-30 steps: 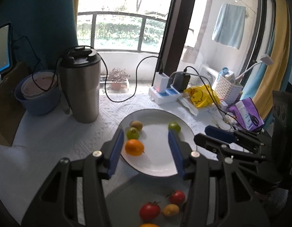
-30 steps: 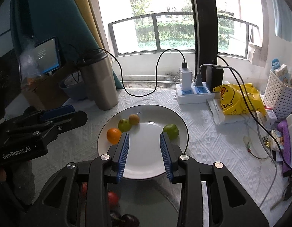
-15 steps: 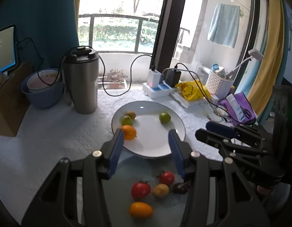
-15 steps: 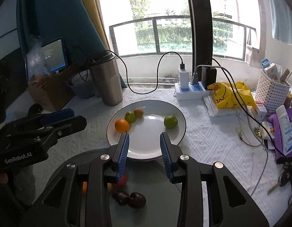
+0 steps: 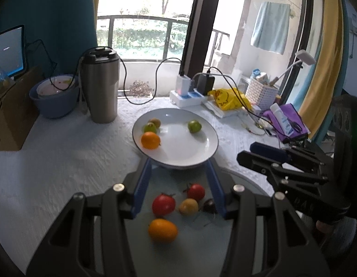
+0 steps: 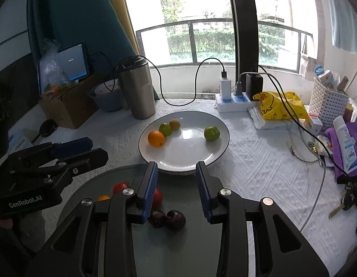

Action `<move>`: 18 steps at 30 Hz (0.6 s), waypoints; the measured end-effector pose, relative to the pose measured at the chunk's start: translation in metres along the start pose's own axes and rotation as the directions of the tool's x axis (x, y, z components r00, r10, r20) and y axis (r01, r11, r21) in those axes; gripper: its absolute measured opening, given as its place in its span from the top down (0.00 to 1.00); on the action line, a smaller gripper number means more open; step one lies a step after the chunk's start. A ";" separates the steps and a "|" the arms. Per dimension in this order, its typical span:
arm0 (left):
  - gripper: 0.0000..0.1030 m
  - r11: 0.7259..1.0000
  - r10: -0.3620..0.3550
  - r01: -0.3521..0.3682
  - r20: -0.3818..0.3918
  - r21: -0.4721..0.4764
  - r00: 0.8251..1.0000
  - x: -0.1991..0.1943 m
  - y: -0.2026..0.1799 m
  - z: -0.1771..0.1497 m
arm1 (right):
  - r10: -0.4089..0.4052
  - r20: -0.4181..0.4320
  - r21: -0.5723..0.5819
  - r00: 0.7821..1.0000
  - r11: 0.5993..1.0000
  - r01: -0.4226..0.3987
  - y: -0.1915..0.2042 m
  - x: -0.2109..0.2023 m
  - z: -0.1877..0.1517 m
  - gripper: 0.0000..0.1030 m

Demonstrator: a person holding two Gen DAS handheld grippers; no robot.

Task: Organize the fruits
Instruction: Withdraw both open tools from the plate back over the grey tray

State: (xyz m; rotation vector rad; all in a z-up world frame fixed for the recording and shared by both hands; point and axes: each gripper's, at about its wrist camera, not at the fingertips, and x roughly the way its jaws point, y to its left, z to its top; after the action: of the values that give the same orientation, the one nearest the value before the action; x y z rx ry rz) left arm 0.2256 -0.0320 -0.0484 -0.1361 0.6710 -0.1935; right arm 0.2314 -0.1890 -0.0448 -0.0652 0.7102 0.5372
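A white plate [image 5: 183, 145] [image 6: 185, 149] on the white cloth holds an orange [image 5: 150, 140] [image 6: 156, 139], two green fruits [image 5: 194, 126] [image 6: 211, 133] and a small brown one [image 6: 174, 124]. Nearer to me, a grey glass plate [image 5: 196, 242] [image 6: 104, 180] carries two tomatoes [image 5: 163, 204], a yellow fruit [image 5: 188, 206], an oval orange fruit [image 5: 163, 230] and dark plums [image 6: 176, 219]. My left gripper [image 5: 178, 164] hangs open above the glass plate, holding nothing. My right gripper [image 6: 177, 168] is narrowly open and empty, beside it on the right.
A steel tumbler [image 5: 101, 87] and a blue bowl [image 5: 54, 97] stand at the back left by a cardboard box [image 6: 67, 108]. A power strip [image 6: 231, 101] with cables, a yellow bag [image 6: 280, 106], a white basket [image 6: 328, 106] and a purple cloth [image 6: 344, 143] crowd the right.
Both grippers have drawn back from the white plate, which looks smaller and farther. The glass plate with its fruits has come into view under them. The jaws kept their width.
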 end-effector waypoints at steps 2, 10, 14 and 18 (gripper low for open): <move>0.51 1.000 0.000 0.000 -0.004 0.000 1.000 -0.001 -0.001 -0.006 | 0.001 -0.003 0.000 1.000 1.000 -0.001 0.002 -0.001 -0.005 0.65; 0.51 1.000 0.005 -0.004 -0.031 0.008 1.000 0.000 -0.005 -0.027 | 0.010 -0.023 0.003 1.000 1.000 -0.010 0.005 -0.003 -0.022 0.65; 0.51 1.000 0.008 -0.008 -0.053 0.013 0.999 0.001 -0.007 -0.039 | 0.014 -0.026 0.010 1.000 1.000 -0.013 0.005 -0.004 -0.029 0.65; 0.51 1.000 0.012 -0.011 -0.066 0.009 0.998 0.003 -0.008 -0.046 | 0.014 -0.035 0.018 0.999 1.000 -0.013 0.002 -0.003 -0.035 0.65</move>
State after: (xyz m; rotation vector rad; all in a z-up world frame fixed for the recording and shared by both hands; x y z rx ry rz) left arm 0.1984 -0.0433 -0.0845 -0.1176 0.7370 -0.1902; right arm 0.2070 -0.1967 -0.0697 -0.0529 0.7498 0.5437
